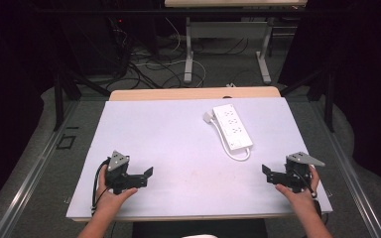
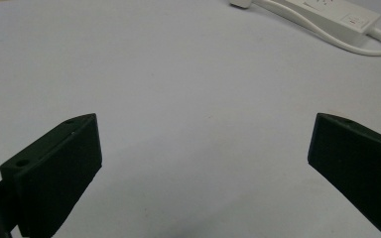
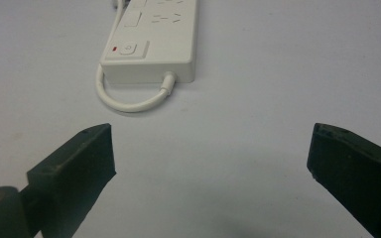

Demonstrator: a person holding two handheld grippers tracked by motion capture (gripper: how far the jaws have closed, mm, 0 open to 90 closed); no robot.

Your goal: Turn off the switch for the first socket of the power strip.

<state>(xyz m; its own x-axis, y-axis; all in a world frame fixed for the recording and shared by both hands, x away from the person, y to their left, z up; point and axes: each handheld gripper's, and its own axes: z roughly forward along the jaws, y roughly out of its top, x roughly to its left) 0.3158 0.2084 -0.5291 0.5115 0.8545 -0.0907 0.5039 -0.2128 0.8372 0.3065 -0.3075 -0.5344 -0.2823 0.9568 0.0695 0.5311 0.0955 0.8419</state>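
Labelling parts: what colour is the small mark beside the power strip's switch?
Red mark, clearest in the right gripper view.

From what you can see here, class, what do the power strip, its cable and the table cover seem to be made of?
Power strip: probably hard white plastic, smooth with a slight sheen; moulded edges, sockets and a switch panel.
Cable: likely rubbery or vinyl sheathing, white and smooth; it holds a soft loop.
Table cover: a matte pale sheet, perhaps paper or laminate; flat, no glare, wooden edge showing behind it. Hard to tell more.
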